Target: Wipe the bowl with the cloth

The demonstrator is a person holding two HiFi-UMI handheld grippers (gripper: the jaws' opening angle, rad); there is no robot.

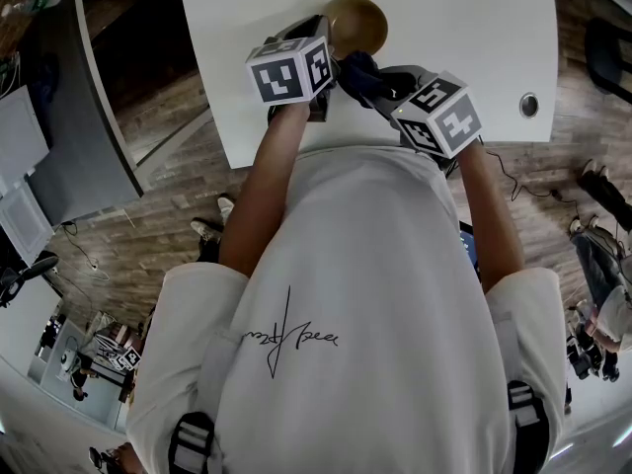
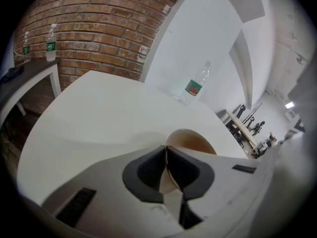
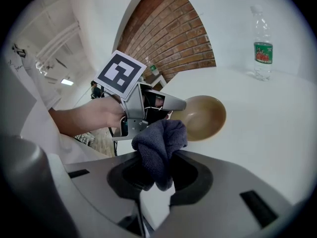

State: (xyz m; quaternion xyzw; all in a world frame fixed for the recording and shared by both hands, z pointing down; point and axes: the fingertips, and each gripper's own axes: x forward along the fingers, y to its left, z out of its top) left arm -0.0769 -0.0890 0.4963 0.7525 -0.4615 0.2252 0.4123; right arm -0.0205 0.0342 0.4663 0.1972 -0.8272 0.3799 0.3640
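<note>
A brown bowl [image 1: 357,23] stands on the white table [image 1: 464,28]. My left gripper [image 1: 329,45] is shut on its near rim; in the left gripper view the thin rim [image 2: 167,163] is pinched between the jaws and the bowl's inside [image 2: 190,143] shows beyond them. My right gripper [image 1: 373,82] is shut on a bunched dark blue cloth [image 1: 359,73], which hangs just short of the bowl on its near right side. In the right gripper view the cloth [image 3: 159,148] bulges out of the jaws, with the bowl [image 3: 204,117] and the left gripper [image 3: 171,103] behind it.
A clear water bottle [image 3: 262,46] with a green label stands further back on the table, and shows in the left gripper view too as a bottle [image 2: 195,86]. Two more bottles [image 2: 51,43] stand on a side table by the brick wall. The table's near edge [image 1: 296,156] lies below my hands.
</note>
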